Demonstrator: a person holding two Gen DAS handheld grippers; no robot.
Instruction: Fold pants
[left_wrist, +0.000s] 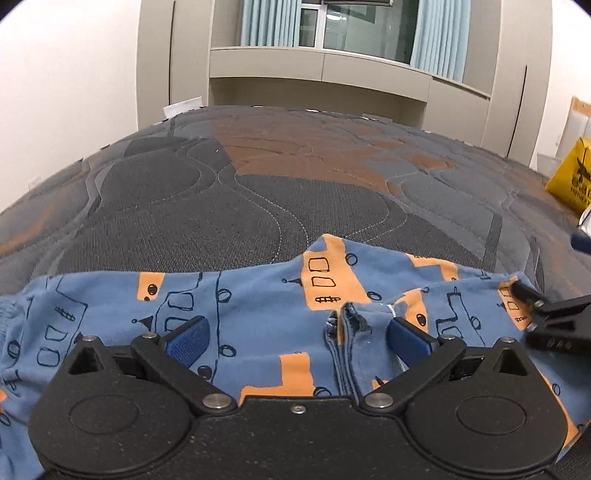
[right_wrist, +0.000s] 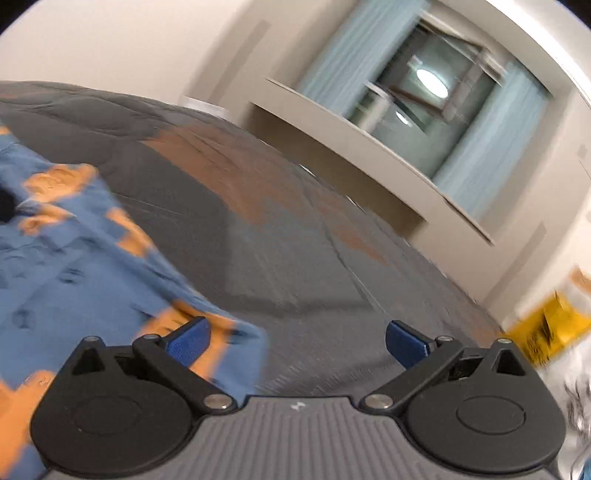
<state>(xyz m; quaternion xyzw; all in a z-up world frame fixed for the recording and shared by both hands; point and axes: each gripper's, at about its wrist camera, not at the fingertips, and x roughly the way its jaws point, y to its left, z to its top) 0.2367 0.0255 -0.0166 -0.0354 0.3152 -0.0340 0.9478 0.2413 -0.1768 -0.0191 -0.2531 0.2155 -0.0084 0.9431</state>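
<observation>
**Both grippers wide open over the pants on the bed**

The left gripper (left_wrist: 297, 338) tilts down over the pants (left_wrist: 258, 306), low and close to the cloth. The right gripper (right_wrist: 297, 341) is rolled to one side, so the room looks slanted in its blurred view; it points down past the pants' edge toward bare bed (right_wrist: 295, 240). In the left view, the right gripper shows at the right edge, just over the cloth's end.

The pants, blue with orange patches and dark line drawings, lie spread across the near part of the bed's grey and orange quilt. A folded hem (left_wrist: 354, 325) stands bunched between the left fingers. A yellow bag (left_wrist: 570, 177) sits beyond the bed, with a window and pale curtains (left_wrist: 436, 37) behind.

The left jaws stand fully apart; the right pad (left_wrist: 408, 339) is just beside the hem, gripping nothing. The right jaws are equally wide and hold nothing, the left pad (right_wrist: 188, 343) above the pants' edge.
</observation>
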